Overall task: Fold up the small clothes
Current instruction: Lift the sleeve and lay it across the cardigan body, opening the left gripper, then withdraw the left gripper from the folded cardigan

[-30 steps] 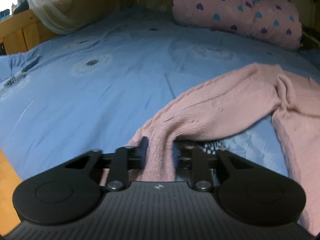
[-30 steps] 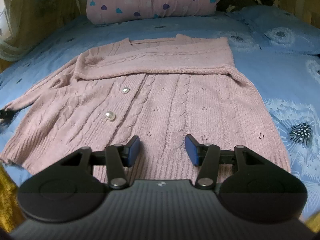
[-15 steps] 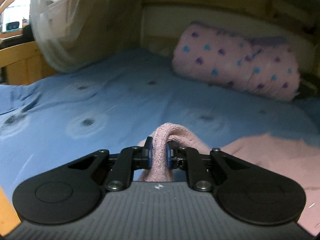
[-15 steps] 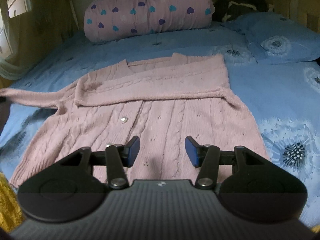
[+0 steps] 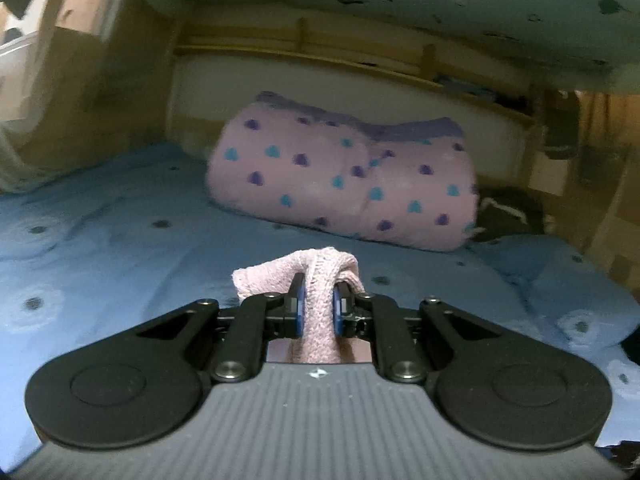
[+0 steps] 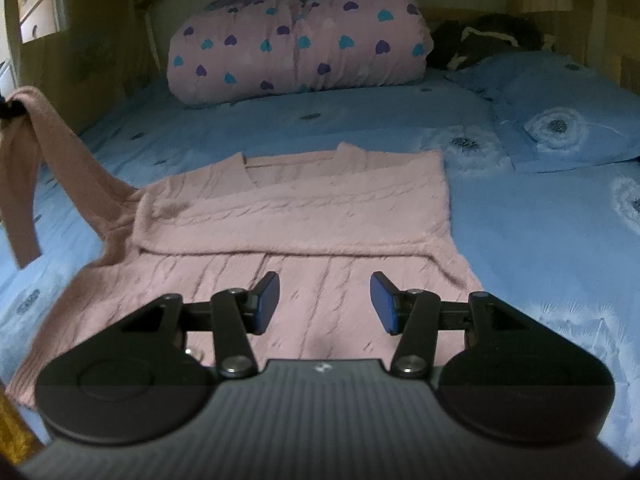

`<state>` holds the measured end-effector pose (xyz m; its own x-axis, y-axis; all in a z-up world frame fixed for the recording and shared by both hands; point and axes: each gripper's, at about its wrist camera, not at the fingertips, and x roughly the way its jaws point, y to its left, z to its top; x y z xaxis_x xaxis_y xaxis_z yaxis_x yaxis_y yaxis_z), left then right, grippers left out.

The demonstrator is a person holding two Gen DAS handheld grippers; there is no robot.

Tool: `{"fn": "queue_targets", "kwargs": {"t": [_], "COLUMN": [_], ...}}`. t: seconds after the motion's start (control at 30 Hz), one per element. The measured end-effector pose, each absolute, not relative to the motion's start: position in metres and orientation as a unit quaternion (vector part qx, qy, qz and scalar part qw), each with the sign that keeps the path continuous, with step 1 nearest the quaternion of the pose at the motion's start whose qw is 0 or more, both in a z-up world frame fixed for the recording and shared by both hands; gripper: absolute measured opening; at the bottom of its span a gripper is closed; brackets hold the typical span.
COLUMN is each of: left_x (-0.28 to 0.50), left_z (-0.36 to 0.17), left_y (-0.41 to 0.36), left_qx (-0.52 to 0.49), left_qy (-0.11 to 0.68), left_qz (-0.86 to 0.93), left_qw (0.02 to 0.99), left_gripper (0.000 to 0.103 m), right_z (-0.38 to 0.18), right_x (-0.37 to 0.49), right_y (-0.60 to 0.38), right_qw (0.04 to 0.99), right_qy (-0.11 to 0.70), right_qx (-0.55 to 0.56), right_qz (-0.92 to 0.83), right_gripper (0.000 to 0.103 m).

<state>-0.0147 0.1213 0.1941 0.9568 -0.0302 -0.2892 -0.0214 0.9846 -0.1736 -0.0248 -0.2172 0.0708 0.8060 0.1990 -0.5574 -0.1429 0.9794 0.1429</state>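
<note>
Left wrist view: the left gripper [image 5: 318, 310] is clamped tight on a pink knit sleeve [image 5: 318, 320] — its blue pads [image 5: 297, 312] press both sides of the bunched fabric, and the sleeve end loops over the top of the fingers and flops out to the left. The gripper is held up off the bed [image 5: 120, 240], pointing toward the headboard end. Behind it a pink quilt roll [image 5: 344, 184] with blue and purple hearts lies across the blue sheet, with wooden slats [image 5: 320, 52] above and a dark bundle [image 5: 508, 212] just to the right of the roll. Picture is a bit blurred. Right wrist view: the right gripper [image 6: 325, 306] hovers over the cardigan [image 6: 304, 216] with its jaws apart, nothing between them. The cardigan lies flat on the bed, front up, neckline toward the quilt roll; one sleeve is folded across the chest, lying in a band from the right shoulder toward the left side. The other sleeve is lifted off the sheet at the far left — it rises to the frame edge and hangs down in a loop. A blue pillow [image 6: 568, 120] sits at right, well apart from the cardigan.
</note>
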Motion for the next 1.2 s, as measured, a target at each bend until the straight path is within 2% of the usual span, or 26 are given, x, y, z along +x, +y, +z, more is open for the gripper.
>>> {"fn": "queue_targets", "kwargs": {"t": [0.23, 0.47, 0.87, 0.93, 0.97, 1.07, 1.13, 1.2], "left_x": [0.018, 0.062, 0.110, 0.107, 0.107, 0.101, 0.095, 0.088], "left_z": [0.175, 0.117, 0.037, 0.034, 0.036, 0.047, 0.057, 0.068], "left_y": [0.043, -0.018, -0.065, -0.065, -0.065, -0.059, -0.053, -0.048], "left_qx": [-0.063, -0.038, 0.013, 0.025, 0.032, 0.034, 0.036, 0.042], "left_qy": [0.168, 0.239, 0.333, 0.334, 0.336, 0.340, 0.335, 0.331], "left_qz": [-0.050, -0.075, -0.097, -0.098, -0.096, -0.088, -0.083, -0.083], "left_qw": [0.982, 0.967, 0.938, 0.937, 0.936, 0.936, 0.938, 0.939], "left_gripper": [0.015, 0.015, 0.019, 0.024, 0.030, 0.057, 0.066, 0.069], "right_z": [0.061, 0.045, 0.036, 0.036, 0.035, 0.035, 0.035, 0.035], "right_x": [-0.015, -0.011, -0.006, -0.006, -0.006, -0.005, -0.005, -0.004], "right_y": [-0.237, -0.249, -0.257, -0.257, -0.257, -0.256, -0.255, -0.254], "right_qw": [0.948, 0.941, 0.930, 0.930, 0.930, 0.929, 0.929, 0.929], "right_qy": [0.297, 0.316, 0.342, 0.342, 0.343, 0.345, 0.345, 0.345], "right_qx": [0.084, 0.101, 0.120, 0.118, 0.118, 0.119, 0.117, 0.116], "right_qz": [0.081, 0.071, 0.061, 0.062, 0.062, 0.061, 0.062, 0.063], "right_gripper": [0.053, 0.053, 0.053, 0.053, 0.053, 0.053, 0.053, 0.053]}}
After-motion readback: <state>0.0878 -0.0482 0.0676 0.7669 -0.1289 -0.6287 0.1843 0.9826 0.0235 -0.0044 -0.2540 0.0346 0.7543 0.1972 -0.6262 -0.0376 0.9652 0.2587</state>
